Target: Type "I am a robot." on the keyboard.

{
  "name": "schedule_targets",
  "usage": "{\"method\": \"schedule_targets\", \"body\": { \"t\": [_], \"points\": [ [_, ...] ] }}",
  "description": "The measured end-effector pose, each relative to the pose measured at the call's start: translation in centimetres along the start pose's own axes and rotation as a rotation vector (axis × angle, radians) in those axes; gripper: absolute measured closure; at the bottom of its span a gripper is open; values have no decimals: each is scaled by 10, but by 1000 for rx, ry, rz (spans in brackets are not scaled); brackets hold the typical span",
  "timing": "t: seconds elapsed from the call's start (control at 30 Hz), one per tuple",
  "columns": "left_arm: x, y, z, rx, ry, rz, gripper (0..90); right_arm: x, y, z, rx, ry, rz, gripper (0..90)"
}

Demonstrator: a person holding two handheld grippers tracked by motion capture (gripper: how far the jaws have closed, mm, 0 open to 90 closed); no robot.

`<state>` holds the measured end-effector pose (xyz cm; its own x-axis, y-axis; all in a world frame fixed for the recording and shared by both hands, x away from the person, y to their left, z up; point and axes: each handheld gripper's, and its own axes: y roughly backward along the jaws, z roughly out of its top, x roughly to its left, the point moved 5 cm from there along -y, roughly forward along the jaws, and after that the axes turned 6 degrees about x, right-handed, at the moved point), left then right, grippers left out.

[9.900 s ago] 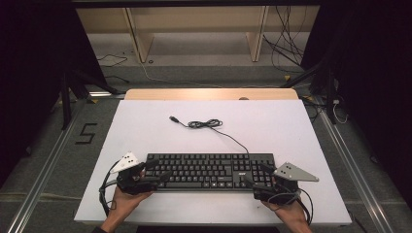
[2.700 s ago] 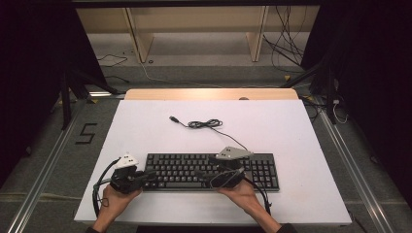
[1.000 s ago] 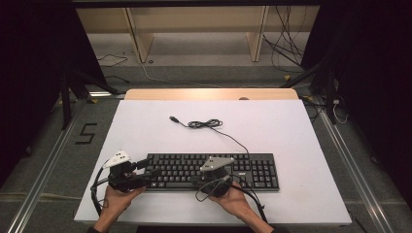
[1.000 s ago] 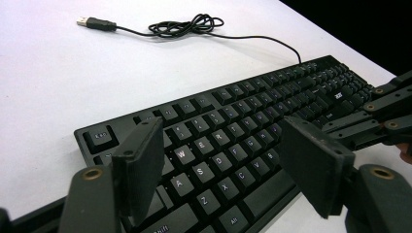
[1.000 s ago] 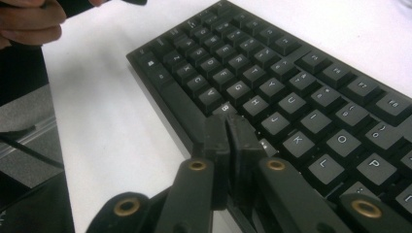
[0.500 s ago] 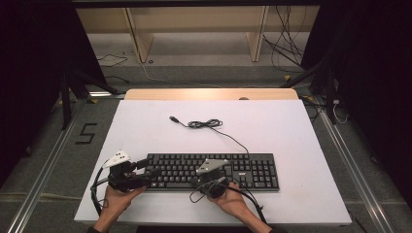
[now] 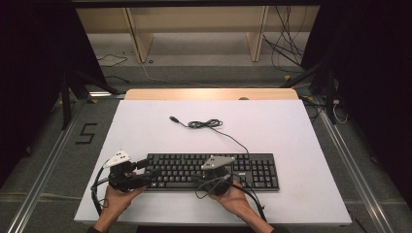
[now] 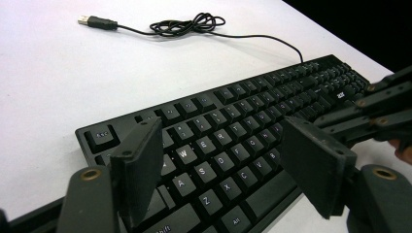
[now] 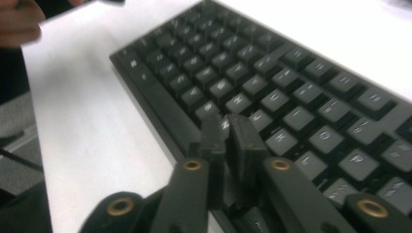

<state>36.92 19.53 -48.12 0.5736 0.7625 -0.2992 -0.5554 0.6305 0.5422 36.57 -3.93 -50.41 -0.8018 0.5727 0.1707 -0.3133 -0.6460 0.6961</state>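
A black keyboard point(image 7: 252, 167) lies flat near the front of the white table point(image 7: 272, 131), and its cable point(image 7: 204, 124) coils behind it with the USB plug point(image 7: 173, 119) lying loose. My left gripper point(image 7: 151, 170) hovers open over the keyboard's left end, its jaws straddling the letter keys point(image 8: 228, 155) without touching them. My right gripper point(image 7: 198, 180) points left over the keyboard's front row near the middle. Its fingertips point(image 9: 241, 127) stand almost together above the bottom keys; they have just been opening a little, with nothing between them.
The table's far half holds the coiled cable point(image 8: 194, 24) and plug point(image 8: 94, 21). The right gripper's jaws point(image 8: 374, 109) reach in at the right of the left gripper view. Wooden shelving point(image 7: 194, 29) and floor cables point(image 7: 286, 48) lie beyond the table.
The right gripper has come from the keyboard's right end to its middle front and barely shifted in the last second. The left gripper has stayed at the left end.
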Motion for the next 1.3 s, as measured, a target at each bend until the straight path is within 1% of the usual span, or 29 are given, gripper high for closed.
{"method": "schedule_targets", "body": {
  "t": [0.07,0.2,0.3,0.33,0.37,0.43,0.5,0.57,0.73,0.83,0.87,0.93,1.0,1.03,1.07,1.1,1.13,1.17,1.3],
  "points": [
    [0,0,0,1,-4,0,318,-2,5,1,-17,-7,6,832],
    [0,0,0,4,-5,3,319,-5,14,2,-49,-15,16,756],
    [0,-1,0,6,-6,5,320,-7,19,4,-68,-27,19,645],
    [0,-1,0,6,-6,5,320,-7,19,4,-68,-27,19,645],
    [0,-1,0,6,-2,6,320,-7,23,5,-85,-24,18,582],
    [1,-1,0,7,-3,7,320,-8,25,7,-88,-36,14,505],
    [1,-2,0,6,0,8,320,-9,29,7,-98,-40,12,460],
    [1,-2,0,7,2,11,320,-9,32,7,-106,-44,8,425],
    [4,-5,0,12,14,24,345,-11,41,4,-124,-57,0,383],
    [5,-7,-1,17,21,26,417,-12,44,4,-131,-60,-3,369],
    [6,-7,0,20,20,30,454,-13,46,3,-140,-63,-10,352],
    [8,-9,-1,29,22,39,511,-13,47,2,-143,-66,-11,342],
    [8,-9,-1,33,23,47,587,-13,47,2,-142,-67,-11,336],
    [10,-11,-2,45,25,51,622,-14,48,2,-146,-67,-12,328],
    [10,-11,-2,45,25,51,651,-14,48,2,-148,-68,-12,326],
    [11,-13,-3,58,27,61,681,-14,48,2,-149,-69,-12,324],
    [11,-13,-3,58,27,61,705,-14,48,2,-149,-69,-12,324],
    [13,-14,-4,78,21,67,737,-13,48,2,-149,-67,-11,323],
    [14,-18,-7,111,14,81,830,-13,49,2,-153,-65,-15,317]
  ]
}}
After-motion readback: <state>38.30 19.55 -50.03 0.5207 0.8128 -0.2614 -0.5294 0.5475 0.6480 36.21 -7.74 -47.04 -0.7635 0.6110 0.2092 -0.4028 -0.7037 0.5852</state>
